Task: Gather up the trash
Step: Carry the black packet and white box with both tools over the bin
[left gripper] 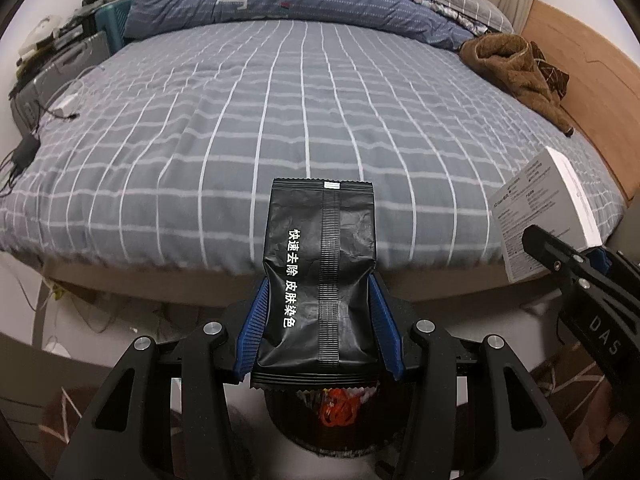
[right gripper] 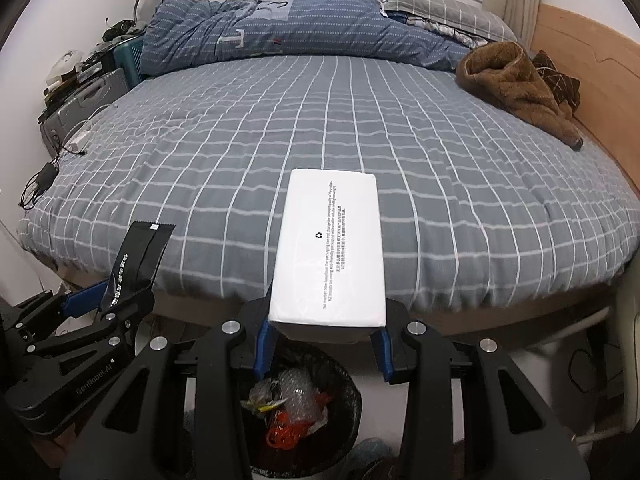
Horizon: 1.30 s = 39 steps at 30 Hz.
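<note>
Bedroom, checked bed behind. Left gripper is clamped on a black sachet: light, crinkly, soft, best pinched across its lower half. Right gripper is clamped on a white box: light, stiff, gripped at its near end. Both are held just above the bin.

Left gripper angled down, jaws clamped partway; right gripper alongside, likewise clamped, apparently slightly ahead.
</note>
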Motion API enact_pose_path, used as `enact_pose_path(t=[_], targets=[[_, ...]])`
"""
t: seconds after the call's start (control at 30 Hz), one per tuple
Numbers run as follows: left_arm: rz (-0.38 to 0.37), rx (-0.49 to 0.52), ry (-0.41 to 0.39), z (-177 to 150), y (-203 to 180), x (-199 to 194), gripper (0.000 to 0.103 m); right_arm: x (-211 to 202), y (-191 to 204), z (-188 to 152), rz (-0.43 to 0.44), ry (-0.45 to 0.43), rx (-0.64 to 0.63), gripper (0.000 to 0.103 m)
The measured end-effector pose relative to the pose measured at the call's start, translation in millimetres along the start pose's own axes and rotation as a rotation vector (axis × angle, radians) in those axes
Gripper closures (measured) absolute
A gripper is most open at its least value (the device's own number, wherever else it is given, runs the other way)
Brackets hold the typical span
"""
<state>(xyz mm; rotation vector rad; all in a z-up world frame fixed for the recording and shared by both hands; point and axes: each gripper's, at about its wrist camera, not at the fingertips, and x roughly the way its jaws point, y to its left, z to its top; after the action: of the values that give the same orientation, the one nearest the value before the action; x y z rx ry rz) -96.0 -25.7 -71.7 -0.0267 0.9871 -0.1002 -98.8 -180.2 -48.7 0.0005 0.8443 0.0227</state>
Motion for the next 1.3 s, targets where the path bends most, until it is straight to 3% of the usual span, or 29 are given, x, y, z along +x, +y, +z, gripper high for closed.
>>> enact_pose_path(t=[0.6, 0.97, 1.3], targets=[[0.049, -0.014, 0.093, -69, 32, -4, 0.055, 1, 15, -70, 0.017, 0.158, -0.025, 0.065], [0.040, -0.022, 0.185, -84, 44, 54, 0.055, 60, 36, -99, 0.090, 0.315, -0.073, 0.065], [0.057, -0.074, 0.256, -91, 72, 99, 0.055, 124, 62, -119, 0.091, 0.457, -0.122, 0.065]])
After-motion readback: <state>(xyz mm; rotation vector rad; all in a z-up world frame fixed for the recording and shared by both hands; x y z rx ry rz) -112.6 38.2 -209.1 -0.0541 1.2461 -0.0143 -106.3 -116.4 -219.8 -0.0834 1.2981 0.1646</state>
